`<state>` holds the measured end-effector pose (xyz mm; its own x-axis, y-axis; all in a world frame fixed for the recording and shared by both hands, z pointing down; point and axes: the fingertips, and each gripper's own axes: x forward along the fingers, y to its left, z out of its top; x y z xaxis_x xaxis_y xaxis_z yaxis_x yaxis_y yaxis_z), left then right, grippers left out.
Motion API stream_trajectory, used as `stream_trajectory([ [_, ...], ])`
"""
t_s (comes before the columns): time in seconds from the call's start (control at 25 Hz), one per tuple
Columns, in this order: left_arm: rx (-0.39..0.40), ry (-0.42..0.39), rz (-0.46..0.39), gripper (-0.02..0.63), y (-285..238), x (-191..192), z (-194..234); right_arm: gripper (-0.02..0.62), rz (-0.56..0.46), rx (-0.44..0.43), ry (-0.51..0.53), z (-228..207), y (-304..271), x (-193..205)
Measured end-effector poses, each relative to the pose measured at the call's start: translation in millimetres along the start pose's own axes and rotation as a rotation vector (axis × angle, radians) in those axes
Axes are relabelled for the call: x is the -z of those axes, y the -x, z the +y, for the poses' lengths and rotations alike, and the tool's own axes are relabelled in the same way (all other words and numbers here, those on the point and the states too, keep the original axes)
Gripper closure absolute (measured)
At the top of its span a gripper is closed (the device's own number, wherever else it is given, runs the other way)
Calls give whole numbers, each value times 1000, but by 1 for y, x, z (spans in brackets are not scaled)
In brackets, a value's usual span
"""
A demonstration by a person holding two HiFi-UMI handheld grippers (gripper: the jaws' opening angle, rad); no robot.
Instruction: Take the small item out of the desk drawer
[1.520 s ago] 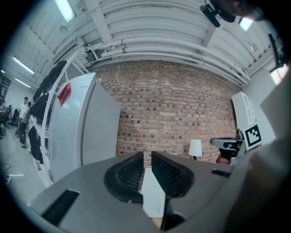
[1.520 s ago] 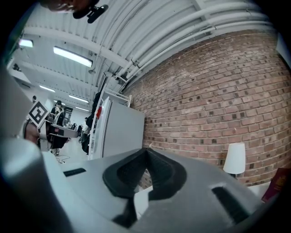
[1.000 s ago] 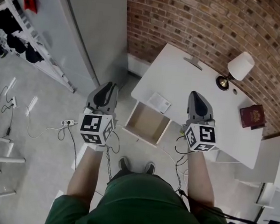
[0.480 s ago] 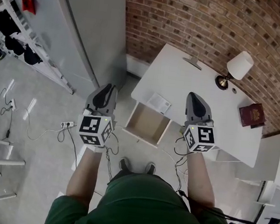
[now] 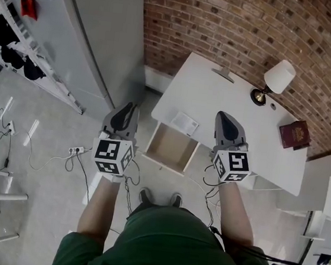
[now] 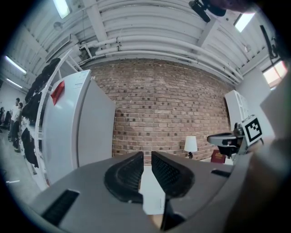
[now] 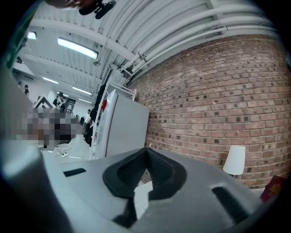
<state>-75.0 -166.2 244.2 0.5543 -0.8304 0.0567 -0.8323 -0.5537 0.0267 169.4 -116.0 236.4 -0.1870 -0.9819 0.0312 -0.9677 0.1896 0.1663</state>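
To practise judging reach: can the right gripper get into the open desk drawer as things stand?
Probably yes: the drawer is pulled out, open-topped, with nothing over it; the right gripper hangs beside it, jaws shut.

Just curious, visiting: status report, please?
Left gripper jaws slightly apart, right gripper shut, both empty. Drawer open, looks empty; white card on desk. Nothing in the way.

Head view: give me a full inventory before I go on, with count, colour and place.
desk: one, white, against the brick wall
drawer: one, pale wood inside, open at the desk's front, looks empty
card: one, white, on desk beside drawer
lamp: one, white shade, desk's far edge
book: one, dark red, desk's right end
fridge: one, grey, left of desk
power strip: one, white, on floor
left gripper: one, grey, fingers slightly apart, empty
right gripper: one, grey, fingers shut, empty
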Motion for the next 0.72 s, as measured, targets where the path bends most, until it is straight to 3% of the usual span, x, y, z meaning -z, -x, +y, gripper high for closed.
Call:
stream_trajectory([
  [0.44,0,1,2,555,0,1,5,594,0,3,-5,2,-4,0],
  [0.72,39,-5,-60,555,2,-11,-3,594,-1,-5,8,6,-4,1],
])
